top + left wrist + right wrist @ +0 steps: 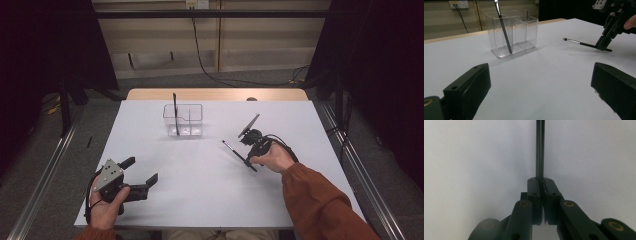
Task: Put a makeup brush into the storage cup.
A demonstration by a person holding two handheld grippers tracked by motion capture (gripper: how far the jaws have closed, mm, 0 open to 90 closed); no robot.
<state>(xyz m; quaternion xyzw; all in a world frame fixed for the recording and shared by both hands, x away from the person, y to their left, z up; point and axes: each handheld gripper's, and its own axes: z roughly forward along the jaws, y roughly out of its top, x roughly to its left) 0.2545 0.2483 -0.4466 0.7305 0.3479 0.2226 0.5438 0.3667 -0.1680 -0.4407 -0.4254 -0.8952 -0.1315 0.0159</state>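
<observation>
One slim makeup brush (239,153) is clamped in the right claw (248,161), whose jaws are clenched on the handle near its butt end; in the right gripper view the dark handle (540,150) runs straight out from between the closed pads. The brush lies low over the white surface (200,200), its long axis slanting from the claw up and leftward toward the clear organizer (183,120), bristle tip (565,39) leading. That organizer is the landmark: the brush tip is to its right and nearer the person, well apart from it, with nothing between the two. From the claw, the organizer lies ahead and to the left, roughly along the line the brush already points.

A second brush (175,114) stands tilted in the organizer's left compartment, leaning against the wall; the compartments to its right look free. To drop the held brush in, I judge it must be tipped from lying to near upright and carried over the rim, keeping clear of the brush already standing there.

The left claw (141,172) rests near the person's edge, to the left of and well short of the organizer, jaws spread wide and holding nothing. The right hand (272,157) is plainly the nearer one to the work
</observation>
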